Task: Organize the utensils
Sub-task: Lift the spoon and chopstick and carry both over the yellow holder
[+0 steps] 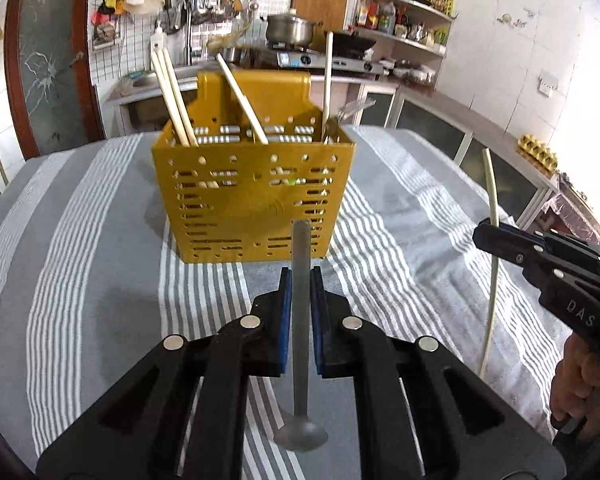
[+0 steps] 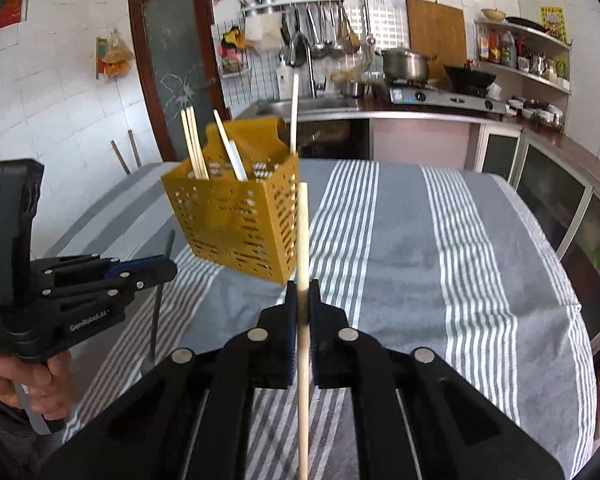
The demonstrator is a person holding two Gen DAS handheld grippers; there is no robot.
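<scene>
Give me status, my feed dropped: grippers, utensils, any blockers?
Left gripper shut on spoon. Right gripper shut on chopstick. Yellow caddy ahead on the striped cloth, chopsticks already inside. Path to it looks clear.

chopstick (image 2: pixel 302 360): lower end cut by frame edge | holder (image 1: pixel 248 200) contents: lower parts hidden behind wall

Home kitchen: gas stove (image 2: pixel 440 94) w/ pot (image 2: pixel 405 63), sink (image 2: pixel 308 106), hanging ladles (image 2: pixel 324 32), condiment shelf (image 2: pixel 524 64).
</scene>
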